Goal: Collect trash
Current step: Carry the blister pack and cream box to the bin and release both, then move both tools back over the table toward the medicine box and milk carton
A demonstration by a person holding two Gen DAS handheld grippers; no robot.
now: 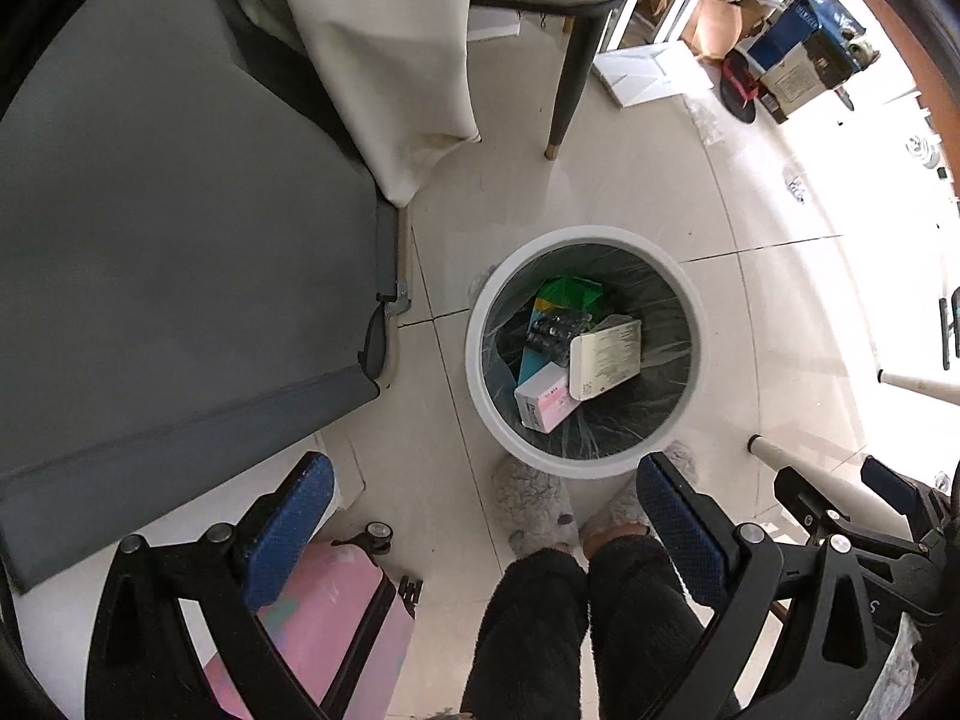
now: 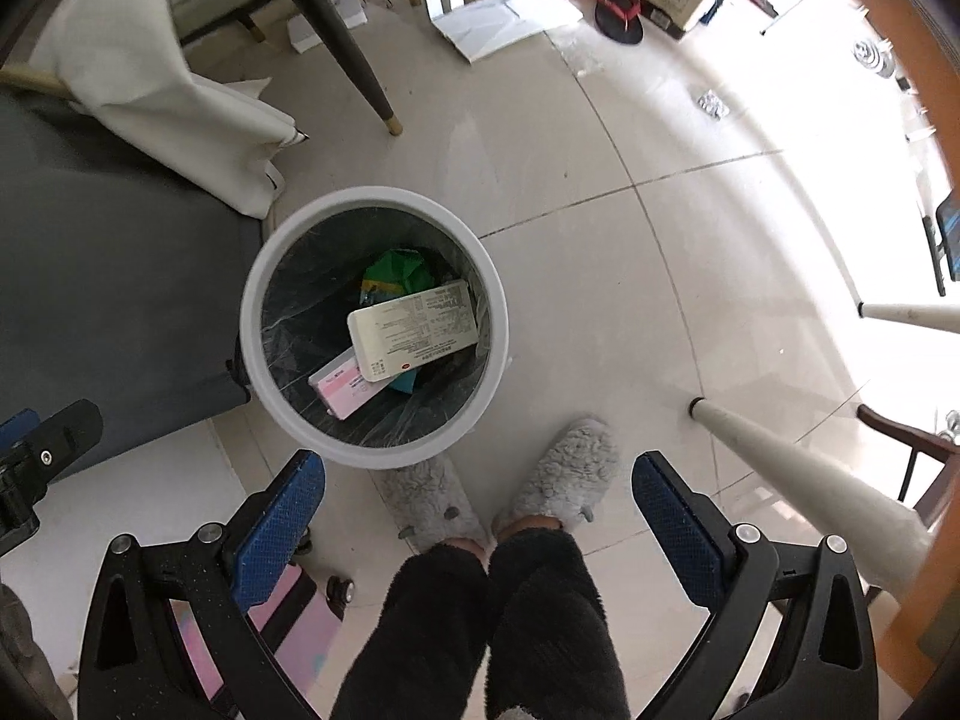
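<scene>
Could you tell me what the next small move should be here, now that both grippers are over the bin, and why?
Probably lift both grippers away and look for more trash. The left gripper and right gripper both have jaws wide apart and hold nothing, while the cream box, pink box and green wrapper already lie inside the white bin.

Pale glossy floor tiles (image 2: 600, 138) caught strong daylight from the right. A dark-legged chair (image 2: 336, 30) stood beyond them, with a grey sofa (image 1: 150, 210) left of that chair.
</scene>
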